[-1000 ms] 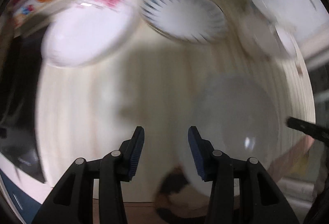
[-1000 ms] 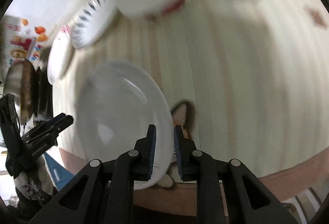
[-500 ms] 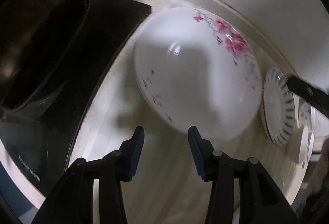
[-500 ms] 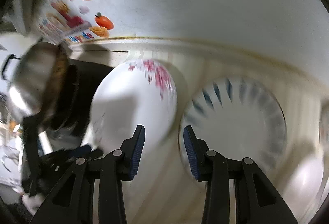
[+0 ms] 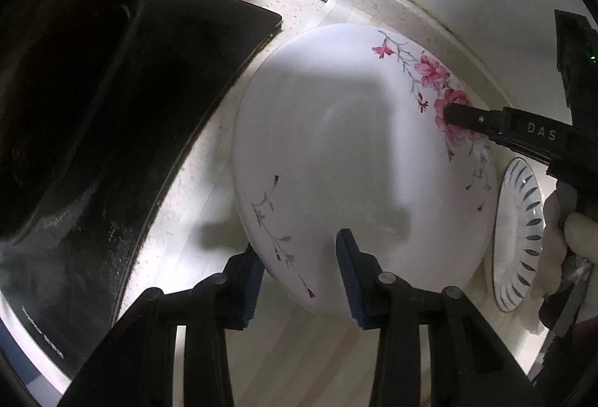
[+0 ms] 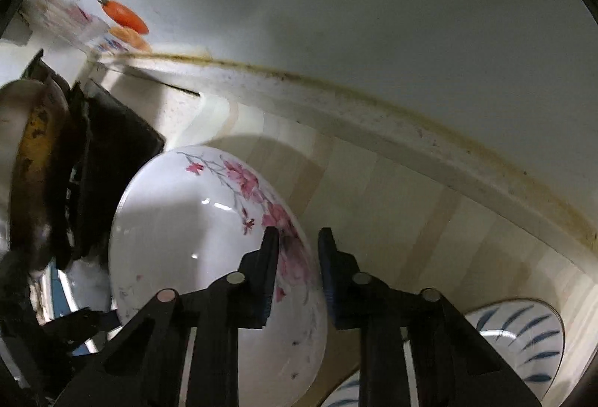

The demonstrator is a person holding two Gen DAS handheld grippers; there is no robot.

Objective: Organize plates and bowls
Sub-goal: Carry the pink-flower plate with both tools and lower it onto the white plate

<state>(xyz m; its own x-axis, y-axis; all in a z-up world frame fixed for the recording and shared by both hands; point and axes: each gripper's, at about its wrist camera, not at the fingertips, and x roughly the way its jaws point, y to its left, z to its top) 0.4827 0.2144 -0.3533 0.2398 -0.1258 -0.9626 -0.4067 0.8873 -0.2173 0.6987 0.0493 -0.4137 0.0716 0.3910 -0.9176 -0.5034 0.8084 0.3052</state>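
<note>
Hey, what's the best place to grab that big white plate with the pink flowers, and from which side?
Take the floral plate by its thin rim, one finger above and one below. It lies flat on the counter, so only the edge offers purchase. The left gripper already straddles the near rim; the right gripper straddles the flowered edge. Both look open.

The black two-finger left gripper [image 5: 299,272] has its blue-padded jaws spread wide, one finger on each side of a rim, neither pad pressing in. The black two-finger right gripper [image 6: 298,268] likewise stands parted, its jaws straddling an edge with a gap showing. In the left wrist view, a pale gloved hand [image 5: 566,239] grips the right gripper's handle.
</note>
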